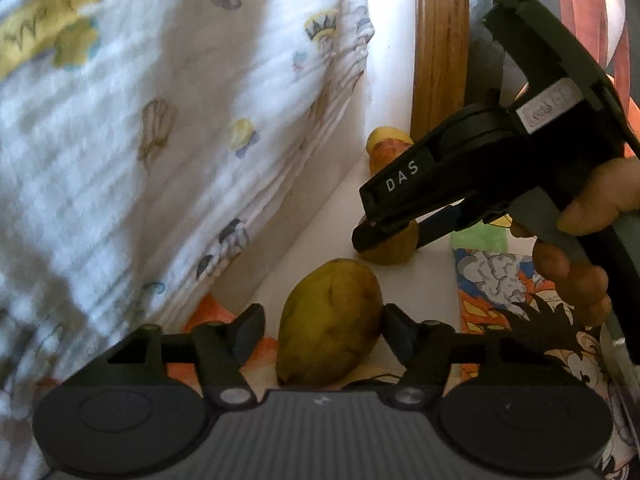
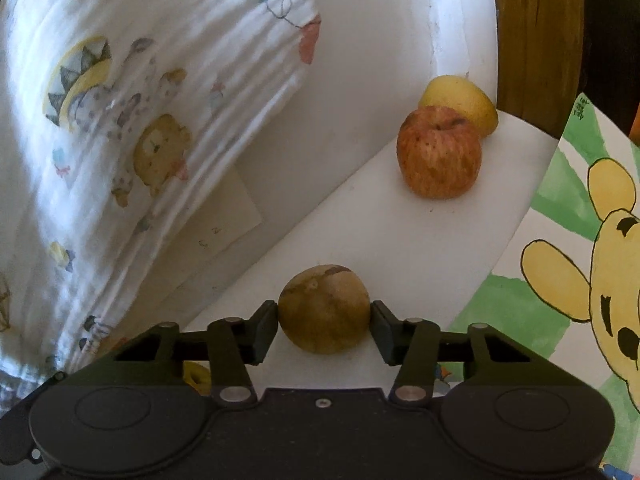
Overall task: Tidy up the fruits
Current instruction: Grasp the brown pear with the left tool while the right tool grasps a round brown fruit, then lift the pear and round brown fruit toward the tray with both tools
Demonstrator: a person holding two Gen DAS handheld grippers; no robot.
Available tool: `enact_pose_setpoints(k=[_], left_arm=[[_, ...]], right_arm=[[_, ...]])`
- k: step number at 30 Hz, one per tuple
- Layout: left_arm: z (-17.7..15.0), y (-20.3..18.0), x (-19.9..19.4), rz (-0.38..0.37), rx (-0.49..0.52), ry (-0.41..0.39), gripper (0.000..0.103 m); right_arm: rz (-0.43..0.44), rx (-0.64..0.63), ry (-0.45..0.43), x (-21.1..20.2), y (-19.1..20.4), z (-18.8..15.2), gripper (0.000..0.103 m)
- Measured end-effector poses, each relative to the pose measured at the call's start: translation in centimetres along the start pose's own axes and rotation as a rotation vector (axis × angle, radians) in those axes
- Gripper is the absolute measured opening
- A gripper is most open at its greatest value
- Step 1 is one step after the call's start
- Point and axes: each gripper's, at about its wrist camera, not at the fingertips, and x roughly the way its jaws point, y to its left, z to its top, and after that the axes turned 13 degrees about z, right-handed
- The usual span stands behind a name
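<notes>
A yellow-green mango (image 1: pixel 328 320) lies on the white surface between the fingers of my left gripper (image 1: pixel 324 328). The gripper is open: its right finger is at the mango's skin and a gap shows on the left. My right gripper (image 2: pixel 324 328) has both pads against a round brown fruit (image 2: pixel 324 308) that rests on the white surface. The left wrist view shows the right gripper (image 1: pixel 370 240) held by a hand, just beyond the mango. A red apple (image 2: pixel 440 156) and a yellow apple (image 2: pixel 460 100) sit together further back.
A white cloth (image 1: pixel 160 140) with printed animals rises along the left side. A wooden post (image 1: pixel 440 40) stands behind the apples. Cartoon picture sheets (image 2: pixel 580 240) cover the surface on the right. A small yellow fruit (image 2: pixel 196 376) peeks from under the right gripper.
</notes>
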Motion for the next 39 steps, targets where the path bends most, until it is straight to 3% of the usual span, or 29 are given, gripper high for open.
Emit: enact_pose_setpoints(k=[2, 13, 20, 39], left_arm=[[0.1, 0.0, 0.1, -0.012, -0.022, 0.003, 0.057], [-0.4, 0.7, -1.4, -0.017, -0.055, 0.057, 0.057], [-1.2, 2.0, -3.7, -0.001, -0.133, 0.099, 0.057], [-0.4, 1.3, -16.9, -0.034, -0.182, -0.021, 0.057]], right_arm=[[-0.005, 0.0, -0.009, -0.1, 0.1, -0.3, 0.051], [-0.006, -0.019, 0.017, -1.8, 1.5, -2.0, 0.05], [0.019, -0.023, 0.012, -5.3, 2.8, -4.0, 0.05], [0.063, -0.029, -0.134, -20.8, 6.1, -9.2, 0.05]])
